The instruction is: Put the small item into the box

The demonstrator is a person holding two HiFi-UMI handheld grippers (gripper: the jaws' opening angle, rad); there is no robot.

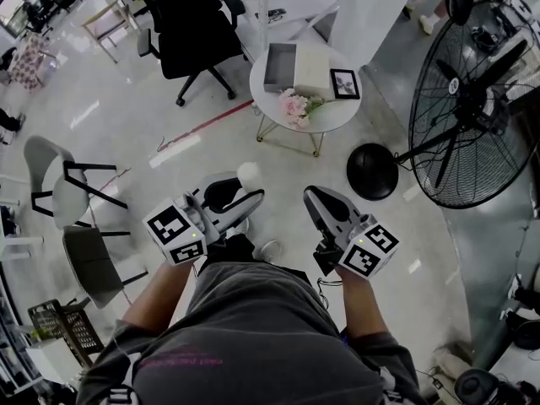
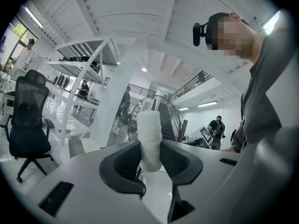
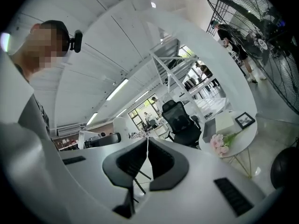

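Observation:
A small white foam-like cylinder (image 2: 149, 136) stands upright between the jaws of my left gripper (image 2: 150, 149), which is shut on it; in the head view the item (image 1: 249, 174) sticks out past the left gripper (image 1: 239, 194). My right gripper (image 3: 147, 143) is shut with nothing between its jaws, and it is held at waist height (image 1: 315, 197). The open grey box (image 1: 280, 67) lies on a round white table (image 1: 325, 118) well ahead of both grippers. In the right gripper view the box (image 3: 209, 127) shows on the table (image 3: 238, 136).
On the table are also a white lid or box (image 1: 313, 70), a small picture frame (image 1: 344, 83) and pink flowers (image 1: 294, 105). A large black standing fan (image 1: 472, 108) is at the right, a black office chair (image 1: 190, 32) behind the table, two chairs (image 1: 72, 192) at the left.

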